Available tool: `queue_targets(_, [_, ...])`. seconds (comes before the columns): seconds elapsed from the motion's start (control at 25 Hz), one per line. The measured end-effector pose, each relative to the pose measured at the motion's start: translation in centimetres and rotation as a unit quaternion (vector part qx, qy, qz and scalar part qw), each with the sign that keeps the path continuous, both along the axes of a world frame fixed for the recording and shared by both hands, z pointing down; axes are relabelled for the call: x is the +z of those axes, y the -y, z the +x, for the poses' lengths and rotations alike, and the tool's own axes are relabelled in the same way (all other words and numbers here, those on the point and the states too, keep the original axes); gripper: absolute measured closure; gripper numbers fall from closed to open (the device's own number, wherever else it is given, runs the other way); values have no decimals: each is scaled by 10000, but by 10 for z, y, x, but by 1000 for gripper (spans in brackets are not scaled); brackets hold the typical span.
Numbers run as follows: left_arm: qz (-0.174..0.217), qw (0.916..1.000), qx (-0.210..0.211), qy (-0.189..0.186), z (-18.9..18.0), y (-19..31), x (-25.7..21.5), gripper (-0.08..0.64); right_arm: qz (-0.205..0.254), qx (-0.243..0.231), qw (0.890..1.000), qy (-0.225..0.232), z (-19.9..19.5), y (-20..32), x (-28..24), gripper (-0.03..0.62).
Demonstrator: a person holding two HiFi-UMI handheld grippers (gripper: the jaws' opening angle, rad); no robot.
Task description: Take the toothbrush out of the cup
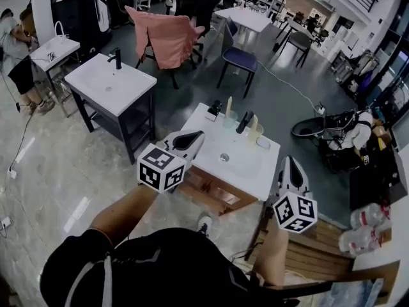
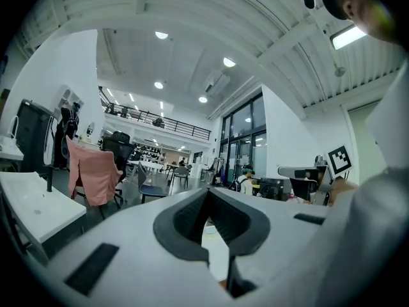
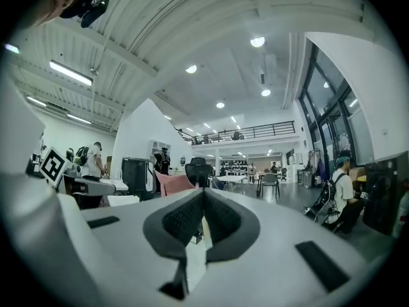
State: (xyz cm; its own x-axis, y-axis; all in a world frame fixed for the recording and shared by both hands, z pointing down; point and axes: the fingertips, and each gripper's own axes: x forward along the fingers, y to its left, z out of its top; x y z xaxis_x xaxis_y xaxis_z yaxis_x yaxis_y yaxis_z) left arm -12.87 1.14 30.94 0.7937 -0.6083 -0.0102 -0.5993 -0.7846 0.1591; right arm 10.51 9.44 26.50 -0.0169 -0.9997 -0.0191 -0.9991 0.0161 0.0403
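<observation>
Jaws of my left gripper (image 1: 195, 135) and right gripper (image 1: 289, 161) are pressed together, empty, short of the washbasin (image 1: 250, 166); at its back the toothbrush (image 1: 229, 105) stands in its cup (image 1: 230, 123) beside the faucet (image 1: 244, 121), so the whole extraction remains.

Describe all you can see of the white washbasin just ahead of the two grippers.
The white washbasin is a glossy rectangular top, seemingly ceramic, with a shallow bowl and a central drain. It sits level on a wooden cabinet. A black tap and a pale cup stand along its far edge.
</observation>
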Motion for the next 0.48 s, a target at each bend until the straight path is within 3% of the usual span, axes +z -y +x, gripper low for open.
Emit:
queue_targets(0.32, [99,9991,-302,271,45,62,0,557,-59,-335,9994,-50,48,77,1,588])
queue_targets(0.48, [59,9989,-396,231,75,88,-1,557,-118,-414,9991,15,79,106,3,588])
